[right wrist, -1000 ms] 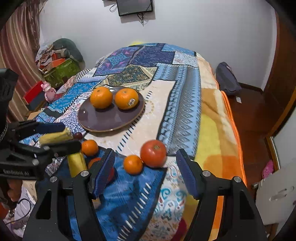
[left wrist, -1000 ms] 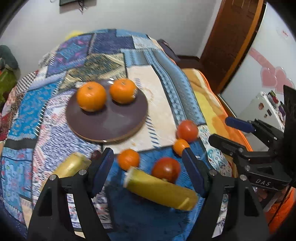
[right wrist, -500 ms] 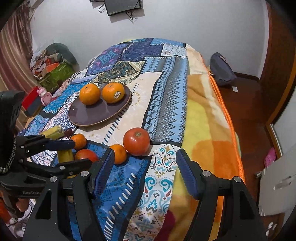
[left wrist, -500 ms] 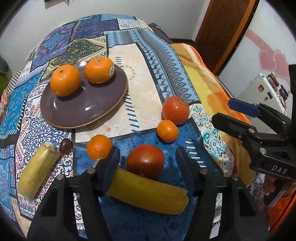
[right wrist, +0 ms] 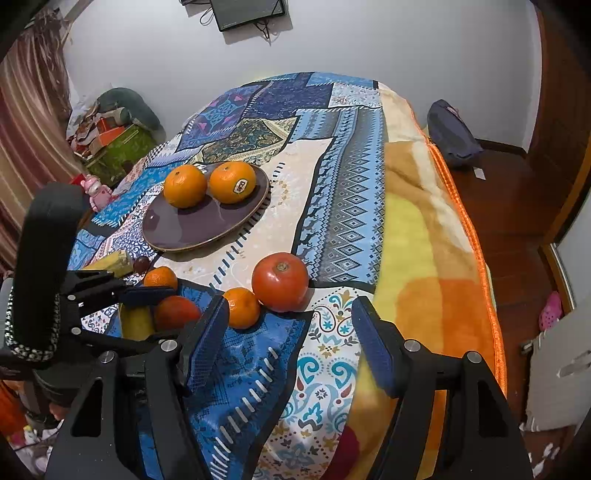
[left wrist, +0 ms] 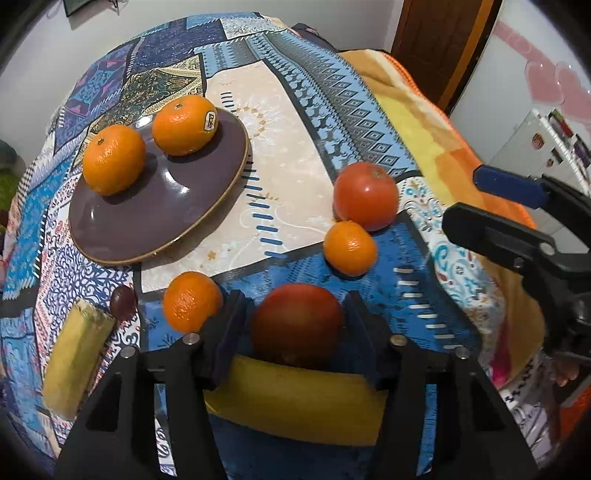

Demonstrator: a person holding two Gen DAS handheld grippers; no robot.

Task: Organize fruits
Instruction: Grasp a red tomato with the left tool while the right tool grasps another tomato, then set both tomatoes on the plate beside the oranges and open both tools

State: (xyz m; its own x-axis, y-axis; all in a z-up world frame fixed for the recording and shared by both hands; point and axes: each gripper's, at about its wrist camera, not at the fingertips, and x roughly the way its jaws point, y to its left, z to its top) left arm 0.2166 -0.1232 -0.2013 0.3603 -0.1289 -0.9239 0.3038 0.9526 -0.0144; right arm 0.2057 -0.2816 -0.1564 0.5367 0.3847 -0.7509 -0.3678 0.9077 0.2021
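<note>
Both grippers' jaws spread wide.

A bed covered by a patchwork quilt (right wrist: pixel 343 155) in blues and creams fills the room, with an orange and yellow blanket (right wrist: pixel 436 280) along its right edge. Behind its far edge stands a plain white wall (right wrist: pixel 388 40) carrying a dark screen (right wrist: pixel 251 13) with dangling cables, and striped curtains (right wrist: pixel 26 110) hang at the left. A wooden floor (right wrist: pixel 509 206) and brown wooden door (left wrist: pixel 443 40) lie to the right, with a dark bag (right wrist: pixel 450 134) on the floor by the wall.
</note>
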